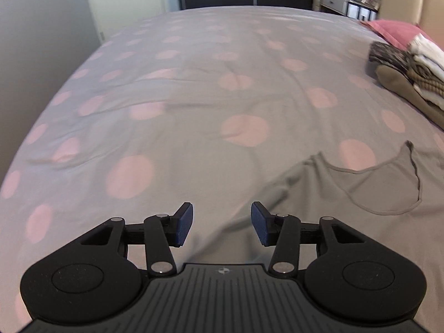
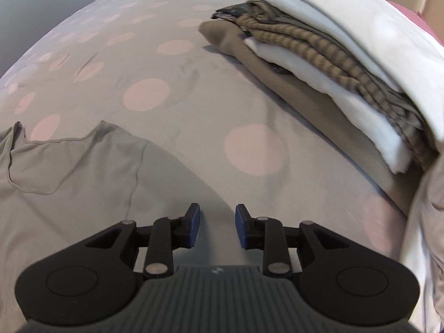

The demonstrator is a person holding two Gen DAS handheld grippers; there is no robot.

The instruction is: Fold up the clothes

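Grey top (image 1: 347,194) lies flat on spotted bed (image 1: 194,83). Left gripper (image 1: 221,223) and right gripper (image 2: 217,226) fingers released, empty. Right view shows folded stack (image 2: 333,50) close; left shows dresser (image 1: 341,2).

Soft, even daylight in both my wrist views, no glare; source probably off to the side, can't tell. Heavy fisheye: the bedspread (image 1: 194,97) bulges into a dome, dark vignette in the top corners. Motion blur smears its pink dots, worst at left in the left view. The folded clothes pile (image 2: 347,63) blurs toward the right edge. My gripper bodies stay sharp, dim shadow beneath them.
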